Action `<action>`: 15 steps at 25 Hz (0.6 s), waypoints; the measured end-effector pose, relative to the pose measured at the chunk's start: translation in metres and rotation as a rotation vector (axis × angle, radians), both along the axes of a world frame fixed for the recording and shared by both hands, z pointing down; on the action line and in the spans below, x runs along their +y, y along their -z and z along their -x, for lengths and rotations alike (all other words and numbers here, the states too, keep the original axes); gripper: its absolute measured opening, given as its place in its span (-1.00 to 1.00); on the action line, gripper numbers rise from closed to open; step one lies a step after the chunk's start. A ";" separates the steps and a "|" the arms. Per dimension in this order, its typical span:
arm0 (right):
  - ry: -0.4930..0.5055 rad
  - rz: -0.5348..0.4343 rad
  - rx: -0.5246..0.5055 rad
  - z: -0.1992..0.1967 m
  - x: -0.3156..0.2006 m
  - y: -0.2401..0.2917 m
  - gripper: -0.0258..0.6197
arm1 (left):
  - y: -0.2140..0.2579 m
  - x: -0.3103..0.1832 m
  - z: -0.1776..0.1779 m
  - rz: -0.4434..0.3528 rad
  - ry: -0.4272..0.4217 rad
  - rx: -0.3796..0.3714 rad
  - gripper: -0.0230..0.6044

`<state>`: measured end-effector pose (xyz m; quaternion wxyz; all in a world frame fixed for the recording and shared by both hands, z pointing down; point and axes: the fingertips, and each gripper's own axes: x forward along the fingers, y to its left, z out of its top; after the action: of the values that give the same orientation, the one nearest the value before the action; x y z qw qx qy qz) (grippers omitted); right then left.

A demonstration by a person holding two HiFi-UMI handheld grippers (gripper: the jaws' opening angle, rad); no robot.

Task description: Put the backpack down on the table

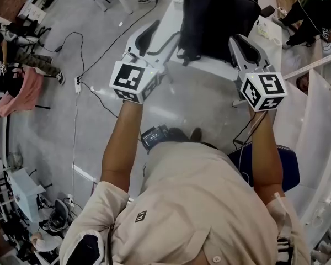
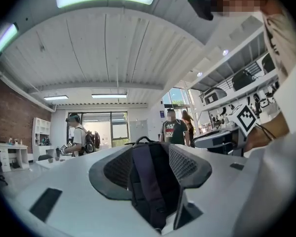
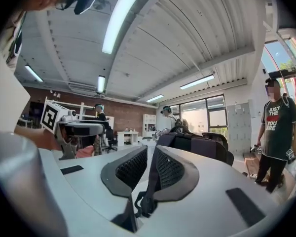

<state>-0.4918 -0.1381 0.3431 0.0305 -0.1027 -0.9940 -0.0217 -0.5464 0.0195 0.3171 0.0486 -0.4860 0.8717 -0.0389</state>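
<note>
The black backpack (image 1: 218, 15) stands on the white table (image 1: 212, 68) ahead of me. My left gripper (image 1: 157, 35) is just left of it and level. Along its jaws, the backpack (image 2: 155, 181) with its shoulder strap shows in the wide gap of my left gripper (image 2: 150, 167), which is open. My right gripper (image 1: 240, 43) is at the bag's right side. In the right gripper view the jaws of my right gripper (image 3: 149, 169) stand close together, with a thin black strap (image 3: 147, 194) hanging in the narrow gap along the right pad. The backpack (image 3: 202, 144) lies beyond them.
Black cables (image 1: 94, 54) run over the grey floor to the left. A blue chair (image 1: 289, 167) is by my right arm. A person (image 3: 276, 132) stands to the right of the table, and another person (image 2: 79, 139) stands further back. White shelving (image 1: 320, 120) lines the right.
</note>
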 end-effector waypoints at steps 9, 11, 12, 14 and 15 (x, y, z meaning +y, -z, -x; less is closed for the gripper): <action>0.075 0.011 -0.042 -0.048 0.080 0.031 -0.79 | 0.026 0.055 -0.070 -0.094 -0.094 -0.034 -0.80; 0.083 0.015 -0.037 -0.054 0.102 0.020 -0.80 | 0.018 0.070 -0.078 -0.089 -0.117 -0.030 -0.84; 0.086 0.014 -0.033 -0.057 0.115 0.014 -0.80 | 0.013 0.079 -0.082 -0.088 -0.130 -0.027 -0.85; 0.091 0.008 -0.029 -0.064 0.138 0.010 -0.80 | 0.007 0.095 -0.091 -0.091 -0.162 -0.027 -0.87; 0.089 0.004 -0.028 -0.067 0.145 0.010 -0.81 | 0.008 0.099 -0.095 -0.095 -0.180 -0.028 -0.87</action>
<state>-0.4246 0.0070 0.3332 0.0154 -0.1466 -0.9888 -0.0226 -0.4511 0.1180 0.3093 0.0872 -0.5588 0.8247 0.0000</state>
